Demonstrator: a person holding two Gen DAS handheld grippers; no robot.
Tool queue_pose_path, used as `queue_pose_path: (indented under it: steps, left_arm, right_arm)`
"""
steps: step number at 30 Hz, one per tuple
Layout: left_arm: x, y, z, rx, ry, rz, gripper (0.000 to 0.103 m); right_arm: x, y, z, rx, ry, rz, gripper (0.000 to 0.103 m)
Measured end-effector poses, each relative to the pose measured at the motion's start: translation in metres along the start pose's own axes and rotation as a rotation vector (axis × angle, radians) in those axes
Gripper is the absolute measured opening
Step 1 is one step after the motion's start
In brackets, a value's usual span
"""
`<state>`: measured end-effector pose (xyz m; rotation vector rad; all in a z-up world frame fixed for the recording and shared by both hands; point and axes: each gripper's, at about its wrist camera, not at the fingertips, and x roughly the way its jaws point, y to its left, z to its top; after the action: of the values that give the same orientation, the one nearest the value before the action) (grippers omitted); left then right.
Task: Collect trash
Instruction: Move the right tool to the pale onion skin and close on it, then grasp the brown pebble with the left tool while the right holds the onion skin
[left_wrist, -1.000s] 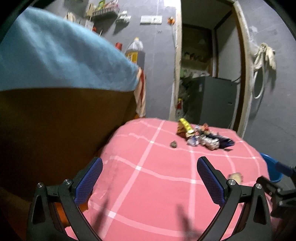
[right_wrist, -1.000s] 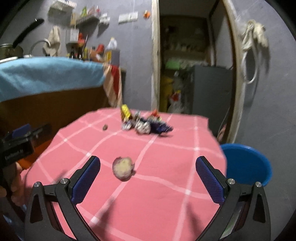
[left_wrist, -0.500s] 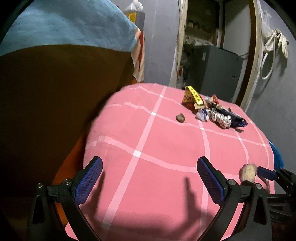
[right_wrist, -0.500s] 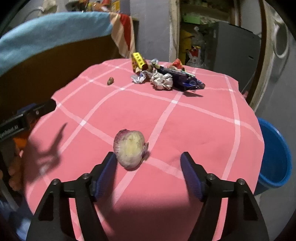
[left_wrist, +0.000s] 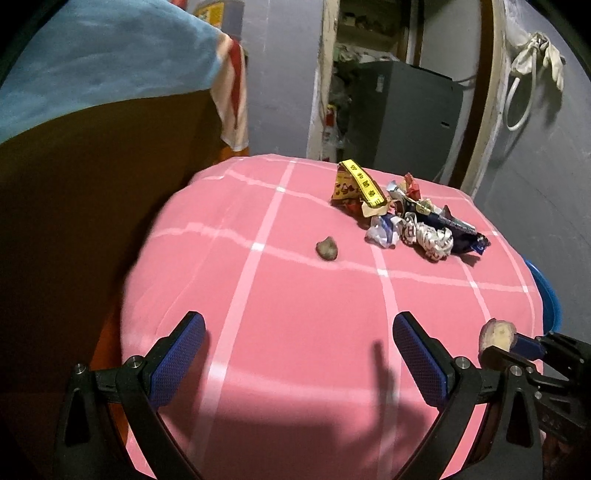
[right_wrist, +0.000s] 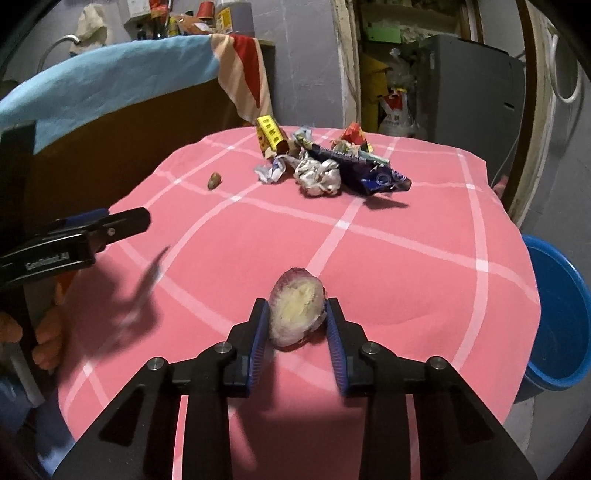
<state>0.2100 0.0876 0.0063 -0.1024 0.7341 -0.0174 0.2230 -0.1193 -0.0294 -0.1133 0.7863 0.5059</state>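
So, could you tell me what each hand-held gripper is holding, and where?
Right hand-held gripper is closing on the onion piece's two sides; left hand-held gripper holds nothing.

matt pink cloth tablecloth (right_wrist: 424, 266), glossy blue plastic bucket (right_wrist: 561, 314)

Dim room, hard shadows, fisheye-warped edges, slight blur.

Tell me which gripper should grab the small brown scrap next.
Left. The left gripper is open, empty, facing the brown scrap. The right gripper is closing on the onion piece.
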Motion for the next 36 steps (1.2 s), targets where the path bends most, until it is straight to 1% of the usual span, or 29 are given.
queue_pose_path:
  steps: [3, 6, 8, 12, 13, 14, 16, 18, 20, 24, 25, 26, 28, 31, 36]
  left_arm:
    - [0.013, 0.003, 0.014, -0.003, 0.024, -0.017, 0.098]
    - [0.026, 0.006, 0.024, -0.004, 0.050, -0.028, 0.093]
    - [0.035, 0.007, 0.028, -0.003, 0.069, -0.032, 0.087]
    - [0.050, 0.009, 0.037, 0.001, 0.086, -0.029, 0.086]
    - [0.053, 0.008, 0.039, 0.007, 0.085, -0.027, 0.082]
    - [0.055, 0.006, 0.040, 0.012, 0.086, -0.028, 0.076]
    - [0.059, 0.005, 0.042, 0.022, 0.093, -0.032, 0.068]
    - [0.062, 0.002, 0.044, 0.034, 0.095, -0.040, 0.063]
    - [0.064, -0.001, 0.044, 0.051, 0.101, -0.064, 0.047]
    - [0.070, -0.005, 0.044, 0.071, 0.111, -0.086, 0.032]
    - [0.071, -0.006, 0.045, 0.069, 0.113, -0.096, 0.023]
    - [0.071, -0.005, 0.045, 0.063, 0.116, -0.107, 0.018]
    - [0.070, -0.005, 0.045, 0.050, 0.117, -0.113, 0.013]
    - [0.068, -0.007, 0.043, 0.038, 0.115, -0.116, 0.013]
    - [0.053, -0.015, 0.035, 0.016, 0.089, -0.155, 0.013]
  right_arm:
    - [0.001, -0.002, 0.010, -0.015, -0.033, -0.001, 0.028]
    - [0.008, -0.002, 0.020, -0.029, -0.044, -0.005, 0.028]
    - [0.013, -0.004, 0.025, -0.026, -0.046, 0.000, 0.028]
    - [0.019, -0.013, 0.028, -0.007, -0.050, 0.014, 0.028]
    - [0.020, -0.015, 0.028, 0.001, -0.051, 0.020, 0.028]
    - [0.020, -0.016, 0.028, 0.004, -0.053, 0.023, 0.028]
    - [0.021, -0.017, 0.028, 0.007, -0.055, 0.027, 0.028]
    - [0.021, -0.017, 0.028, 0.007, -0.056, 0.029, 0.028]
    - [0.021, -0.018, 0.028, 0.007, -0.057, 0.031, 0.028]
    - [0.021, -0.019, 0.027, 0.014, -0.063, 0.042, 0.028]
    - [0.020, -0.020, 0.027, 0.015, -0.064, 0.044, 0.028]
    - [0.020, -0.020, 0.026, 0.016, -0.066, 0.045, 0.028]
    - [0.019, -0.021, 0.025, 0.017, -0.071, 0.046, 0.028]
    - [0.017, -0.021, 0.024, 0.018, -0.082, 0.043, 0.028]
    - [0.008, -0.021, 0.023, 0.018, -0.124, 0.035, 0.028]
